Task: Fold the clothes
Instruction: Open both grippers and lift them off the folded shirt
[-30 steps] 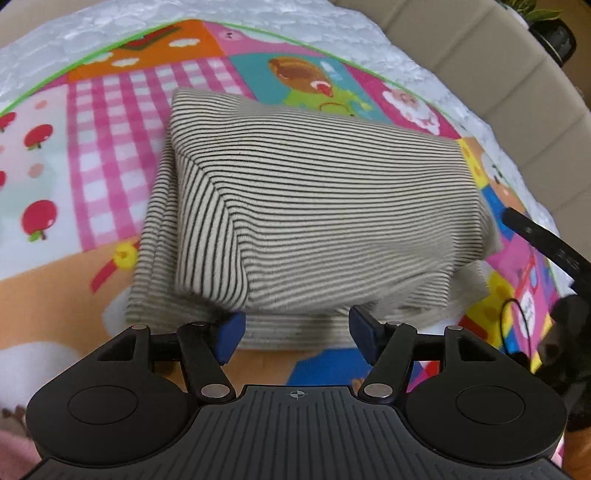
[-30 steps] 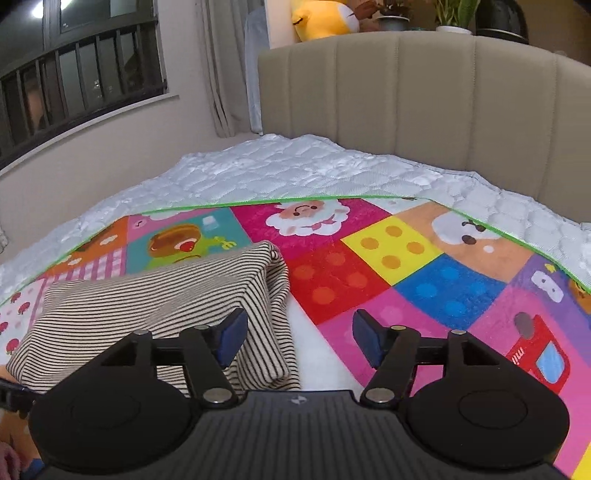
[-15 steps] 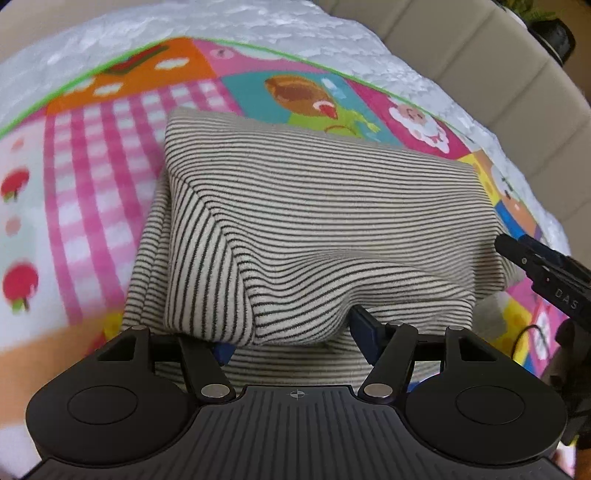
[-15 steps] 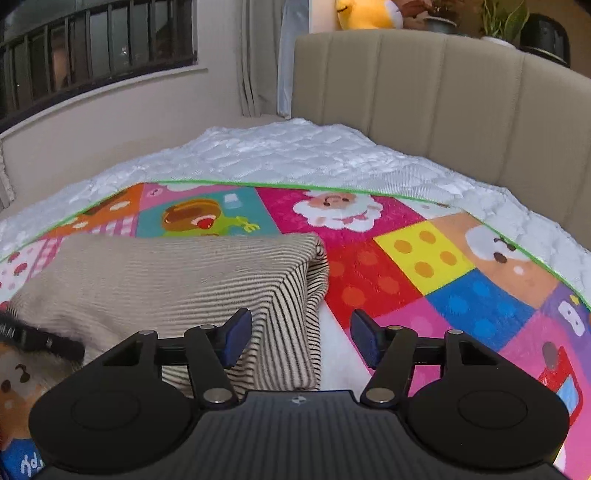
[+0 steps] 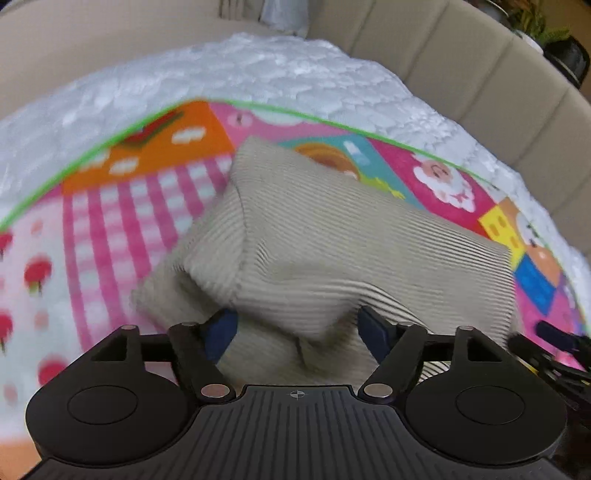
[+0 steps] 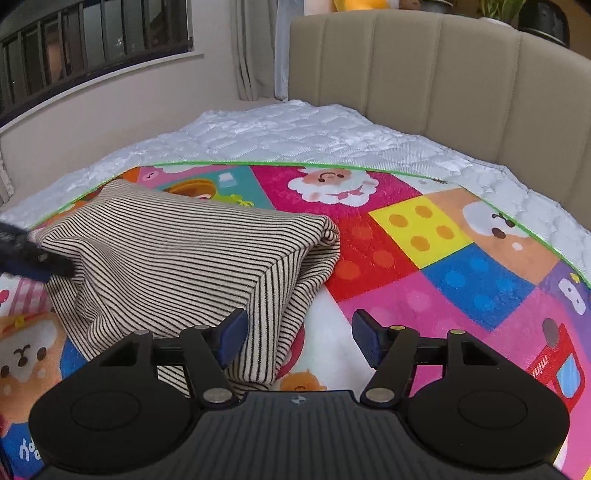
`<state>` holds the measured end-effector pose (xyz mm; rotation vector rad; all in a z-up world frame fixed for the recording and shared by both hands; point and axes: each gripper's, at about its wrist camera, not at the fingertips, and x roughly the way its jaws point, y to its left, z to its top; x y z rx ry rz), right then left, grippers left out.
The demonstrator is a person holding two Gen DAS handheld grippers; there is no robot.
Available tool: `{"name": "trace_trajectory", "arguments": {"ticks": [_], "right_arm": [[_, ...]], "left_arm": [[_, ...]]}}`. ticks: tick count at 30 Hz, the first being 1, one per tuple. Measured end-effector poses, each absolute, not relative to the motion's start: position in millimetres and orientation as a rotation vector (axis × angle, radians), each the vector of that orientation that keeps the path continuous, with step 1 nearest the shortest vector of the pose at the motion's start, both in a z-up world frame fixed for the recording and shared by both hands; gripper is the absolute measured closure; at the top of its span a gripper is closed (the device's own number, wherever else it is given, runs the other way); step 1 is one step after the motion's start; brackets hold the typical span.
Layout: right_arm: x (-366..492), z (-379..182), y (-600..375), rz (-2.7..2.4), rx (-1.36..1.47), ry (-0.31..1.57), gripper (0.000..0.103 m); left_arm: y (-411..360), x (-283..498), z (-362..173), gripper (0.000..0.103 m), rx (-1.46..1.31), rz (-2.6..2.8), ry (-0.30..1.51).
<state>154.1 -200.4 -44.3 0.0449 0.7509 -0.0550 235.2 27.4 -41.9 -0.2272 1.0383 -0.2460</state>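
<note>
A folded beige garment with thin dark stripes (image 5: 332, 240) lies on the colourful play mat (image 5: 110, 221). My left gripper (image 5: 297, 332) is open, and the garment's near edge bulges up between its blue fingertips. In the right wrist view the same striped garment (image 6: 177, 258) sits left of centre. My right gripper (image 6: 299, 336) is open at the garment's near right corner, its left fingertip (image 6: 232, 334) over the cloth and its right fingertip over bare mat. The left gripper's tip (image 6: 29, 258) shows at the garment's far left side. The left wrist view is blurred.
The play mat (image 6: 443, 258) covers a white quilted mattress (image 6: 295, 129). A beige padded headboard (image 6: 443, 66) runs behind and to the right. A barred window (image 6: 92, 33) and curtain stand at the back left. Bare mat lies right of the garment.
My left gripper has pushed forward into the garment's near edge, which now bulges between its fingers. The right gripper has come closer to the garment's right corner.
</note>
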Motion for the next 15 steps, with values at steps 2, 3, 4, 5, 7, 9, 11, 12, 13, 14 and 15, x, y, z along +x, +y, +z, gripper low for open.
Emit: {"name": "trace_trajectory", "arguments": {"ticks": [2, 3, 4, 5, 7, 9, 11, 12, 13, 14, 15], "right_arm": [[154.8, -45.5, -201.6, -0.06, 0.047, 0.752, 0.038], [155.1, -46.0, -202.2, -0.062, 0.048, 0.752, 0.038], [154.1, -45.2, -202.4, -0.065, 0.05, 0.745, 0.038], [152.6, -43.8, -202.5, -0.069, 0.051, 0.735, 0.038], [149.9, -39.5, -202.6, -0.075, 0.052, 0.711, 0.039], [150.6, -30.3, -205.2, -0.076, 0.072, 0.683, 0.039], [153.8, -20.7, -208.8, -0.074, 0.095, 0.663, 0.039], [158.8, -17.0, -210.9, -0.073, 0.096, 0.662, 0.039], [164.6, -13.9, -212.8, -0.073, 0.092, 0.663, 0.039], [170.3, -10.8, -214.8, -0.074, 0.088, 0.663, 0.039], [178.0, -9.9, -216.1, -0.079, 0.073, 0.668, 0.039]], "left_arm": [[28.7, 225.6, -42.5, 0.021, -0.26, -0.272, 1.061], [28.7, 220.8, -43.1, 0.02, -0.271, -0.287, 1.07], [27.2, 218.4, -44.2, 0.02, -0.274, -0.301, 1.077], [25.5, 216.4, -45.4, 0.02, -0.277, -0.315, 1.083], [21.7, 216.5, -49.4, 0.02, -0.286, -0.336, 1.092], [18.4, 218.2, -54.4, 0.02, -0.299, -0.35, 1.099], [16.2, 220.1, -60.9, 0.02, -0.312, -0.358, 1.109], [16.8, 220.9, -63.6, 0.019, -0.32, -0.362, 1.114], [17.7, 221.7, -66.1, 0.019, -0.329, -0.367, 1.119], [18.5, 222.5, -68.7, 0.018, -0.338, -0.372, 1.123], [19.3, 223.3, -71.2, 0.017, -0.347, -0.377, 1.128]]}}
